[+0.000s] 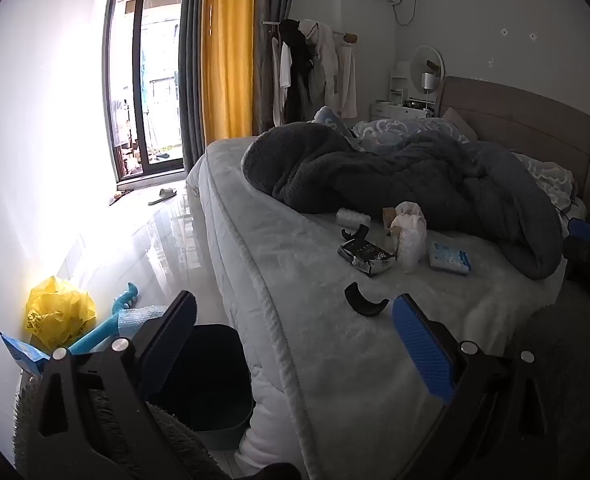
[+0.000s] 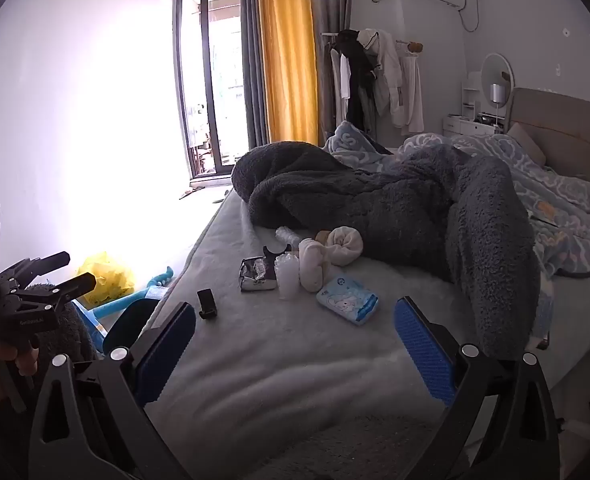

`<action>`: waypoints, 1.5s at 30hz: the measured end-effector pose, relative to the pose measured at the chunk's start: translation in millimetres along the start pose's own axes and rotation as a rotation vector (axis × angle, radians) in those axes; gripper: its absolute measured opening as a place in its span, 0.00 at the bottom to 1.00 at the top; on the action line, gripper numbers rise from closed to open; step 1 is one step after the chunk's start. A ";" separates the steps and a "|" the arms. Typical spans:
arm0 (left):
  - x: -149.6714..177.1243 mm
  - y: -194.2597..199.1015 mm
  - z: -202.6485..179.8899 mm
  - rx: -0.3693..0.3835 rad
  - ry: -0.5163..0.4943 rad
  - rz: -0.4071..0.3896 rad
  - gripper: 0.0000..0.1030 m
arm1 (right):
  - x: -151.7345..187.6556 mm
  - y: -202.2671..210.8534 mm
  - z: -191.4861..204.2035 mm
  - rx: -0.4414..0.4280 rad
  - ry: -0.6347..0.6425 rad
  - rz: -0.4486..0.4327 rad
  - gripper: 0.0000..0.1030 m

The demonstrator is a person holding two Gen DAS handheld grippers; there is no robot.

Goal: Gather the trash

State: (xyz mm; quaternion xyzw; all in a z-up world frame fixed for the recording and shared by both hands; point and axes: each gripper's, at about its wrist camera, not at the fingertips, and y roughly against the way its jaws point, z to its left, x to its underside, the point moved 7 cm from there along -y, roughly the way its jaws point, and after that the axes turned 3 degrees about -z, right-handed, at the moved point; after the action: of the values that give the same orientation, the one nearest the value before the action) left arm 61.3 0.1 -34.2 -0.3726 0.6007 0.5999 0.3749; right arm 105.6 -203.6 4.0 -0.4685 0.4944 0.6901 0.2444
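Mostly a wide bed (image 2: 255,360) with grey blanket (image 2: 375,200), trash on it: blue tissue pack (image 2: 349,300), crumpled dark wrapper (image 2: 257,274), dark bin (image 1: 211,372) beside the bed, left tool (image 1: 295,328) and right tool (image 2: 295,328) both released, empty.

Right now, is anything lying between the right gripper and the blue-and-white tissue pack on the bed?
Nothing visible. The open right gripper faces the blue-and-white tissue pack across bare pale bed cover. The small black clip lies off to the left, outside that line.
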 end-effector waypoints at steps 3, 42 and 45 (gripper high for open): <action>-0.2 0.5 0.3 -0.002 -0.001 0.000 0.97 | -0.7 0.2 5.2 0.010 0.030 -0.007 0.97; 4.5 -1.9 -4.7 0.002 -0.001 0.011 0.97 | 1.3 -9.9 5.5 -0.003 0.017 0.006 0.97; 4.6 -2.0 -4.6 0.002 -0.002 0.011 0.97 | 0.9 -9.4 5.4 -0.003 0.016 0.005 0.97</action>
State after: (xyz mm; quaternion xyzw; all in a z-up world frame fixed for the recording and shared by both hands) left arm 61.1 -4.5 -39.2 -0.3683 0.6031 0.6017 0.3723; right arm 110.5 -195.2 -0.7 -0.4732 0.4965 0.6877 0.2381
